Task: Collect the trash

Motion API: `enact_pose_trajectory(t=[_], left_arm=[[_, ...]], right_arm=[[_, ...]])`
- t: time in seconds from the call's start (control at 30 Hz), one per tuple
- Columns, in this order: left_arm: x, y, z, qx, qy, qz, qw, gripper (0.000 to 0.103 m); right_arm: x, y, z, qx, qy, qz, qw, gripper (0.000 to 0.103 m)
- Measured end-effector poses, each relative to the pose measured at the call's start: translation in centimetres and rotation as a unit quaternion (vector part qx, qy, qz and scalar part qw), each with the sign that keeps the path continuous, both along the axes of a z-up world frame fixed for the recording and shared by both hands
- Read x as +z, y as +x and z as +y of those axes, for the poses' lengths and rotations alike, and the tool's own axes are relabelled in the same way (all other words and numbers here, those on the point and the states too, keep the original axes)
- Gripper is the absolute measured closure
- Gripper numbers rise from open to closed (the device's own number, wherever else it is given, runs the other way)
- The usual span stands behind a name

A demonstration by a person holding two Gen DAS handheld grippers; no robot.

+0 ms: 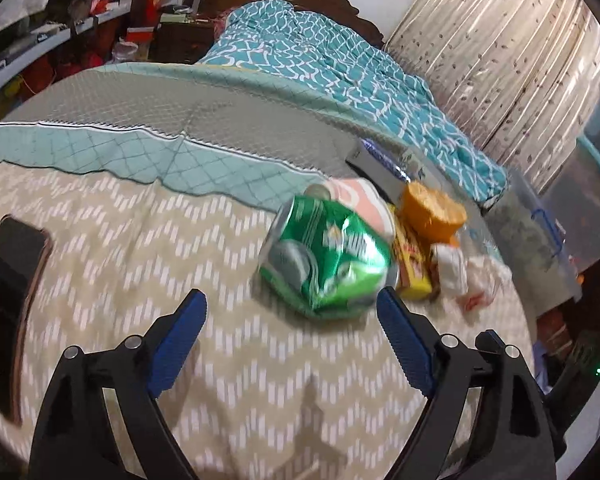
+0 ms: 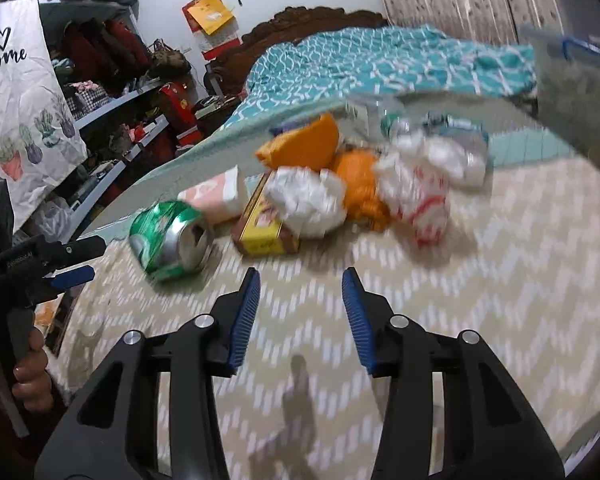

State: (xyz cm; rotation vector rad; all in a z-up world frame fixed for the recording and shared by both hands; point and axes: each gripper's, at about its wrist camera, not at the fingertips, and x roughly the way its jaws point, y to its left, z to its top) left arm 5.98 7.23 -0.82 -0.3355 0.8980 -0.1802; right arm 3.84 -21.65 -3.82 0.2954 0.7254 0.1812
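The crushed green aluminium can (image 1: 326, 258) lies on the zigzag-patterned beige bedcover (image 1: 140, 264), at about one o'clock just ahead of the left gripper (image 1: 292, 312), whose fingers stand wide apart on nothing; the step looks like the approach, and the next move calls for straddling the can before squeezing. Beyond it at two o'clock I count one yellow carton (image 2: 260, 236), two crumpled white paper wads (image 2: 306, 200), one pink-and-white box (image 2: 216, 196) and some orange wrappers too blurred to count. The right gripper (image 2: 300, 284) hovers half-spread and empty.

Each gripper, the left gripper (image 1: 290, 300) and the right gripper (image 2: 300, 278), is built of black angular arms studded with round silver screw heads and tipped with ribbed blue pads, while small white lettering is seen on the black body at the right-wrist view's left edge.
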Motion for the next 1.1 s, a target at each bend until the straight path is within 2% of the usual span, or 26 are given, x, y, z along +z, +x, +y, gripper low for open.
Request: enact_pose_trajectory(t=[0.03, 0.07, 0.13, 0.23, 0.33, 0.4, 0.43, 0.47, 0.5, 0.57, 0.7, 0.77, 0.83, 0.93, 0.97, 1.0, 1.07, 1.1], left_arm=[[-0.1, 0.6, 0.0, -0.002, -0.002, 0.003, 1.0000, 0.020], [-0.5, 1.4, 0.0, -0.001, -0.003, 0.011, 0.9999, 0.020], [-1.3, 2.8, 0.2, 0.001, -0.013, 0.027, 0.9996, 0.020], [-2.3, 4.4, 0.3, 0.003, -0.030, 0.048, 0.9984, 0.020], [-2.6, 5.8, -0.2, -0.002, -0.039, 0.048, 0.9981, 0.020], [-2.8, 6.6, -0.8, -0.009, -0.030, 0.043, 0.9986, 0.020], [-3.1, 6.8, -1.1, -0.010, -0.021, 0.043, 0.9988, 0.021], [-3.4, 7.0, -1.4, -0.009, -0.015, 0.046, 0.9988, 0.026], [-3.5, 6.8, -1.2, -0.008, -0.025, 0.042, 0.9988, 0.041], [-3.1, 6.0, -1.2, -0.023, -0.040, 0.040, 0.9981, 0.062], [-2.7, 2.8, -1.4, -0.055, -0.048, 0.034, 0.9967, 0.076], [-3.0, 1.0, -1.6, -0.068, -0.048, 0.035, 0.9959, 0.076], [-2.9, -0.3, -2.1, -0.078, -0.046, 0.033, 0.9954, 0.076], [-3.2, -2.0, -3.1, -0.095, -0.059, 0.043, 0.9929, 0.076], [-3.3, -2.3, -3.3, -0.096, -0.058, 0.045, 0.9926, 0.069], [-3.4, -2.6, -3.7, -0.099, -0.054, 0.049, 0.9924, 0.056], [-3.4, -3.2, -3.8, -0.095, -0.048, 0.045, 0.9932, 0.046], [-3.3, -3.7, -3.6, -0.091, -0.044, 0.040, 0.9940, 0.043]], right_arm=[[0.2, 0.5, 0.0, 0.002, 0.002, -0.003, 1.000, 0.036], [0.5, 1.2, 0.0, 0.005, -0.003, -0.009, 1.000, 0.031], [1.0, 2.5, 0.4, 0.012, -0.019, -0.017, 1.000, 0.028], [1.0, 4.8, 0.8, 0.021, -0.029, -0.012, 0.999, 0.027], [0.5, 6.8, 1.5, 0.031, -0.049, -0.003, 0.998, 0.027], [-0.1, 7.7, 1.9, 0.036, -0.070, 0.001, 0.997, 0.031], [-0.5, 8.0, 2.0, 0.038, -0.081, 0.009, 0.996, 0.049], [-0.9, 8.1, 2.0, 0.044, -0.079, 0.019, 0.996, 0.067], [-1.0, 7.7, 1.8, 0.042, -0.069, 0.016, 0.997, 0.067], [-0.7, 6.1, 1.2, 0.038, -0.049, 0.008, 0.998, 0.069], [0.4, 0.4, 0.8, 0.035, -0.015, -0.024, 0.999, 0.069], [-0.2, -1.6, 0.9, 0.033, -0.016, -0.017, 0.999, 0.069], [-1.3, -2.9, 1.1, 0.032, -0.015, 0.009, 0.999, 0.069], [-1.8, -3.7, 1.2, 0.031, -0.017, 0.012, 0.999, 0.066], [-1.6, -3.8, 1.2, 0.029, -0.018, 0.010, 0.999, 0.062], [-1.5, -3.9, 1.1, 0.025, -0.019, 0.008, 0.999, 0.059], [-1.5, -4.1, 0.9, 0.020, -0.017, 0.005, 1.000, 0.040], [-1.5, -4.3, 0.9, 0.020, -0.014, 0.005, 1.000, 0.039]])
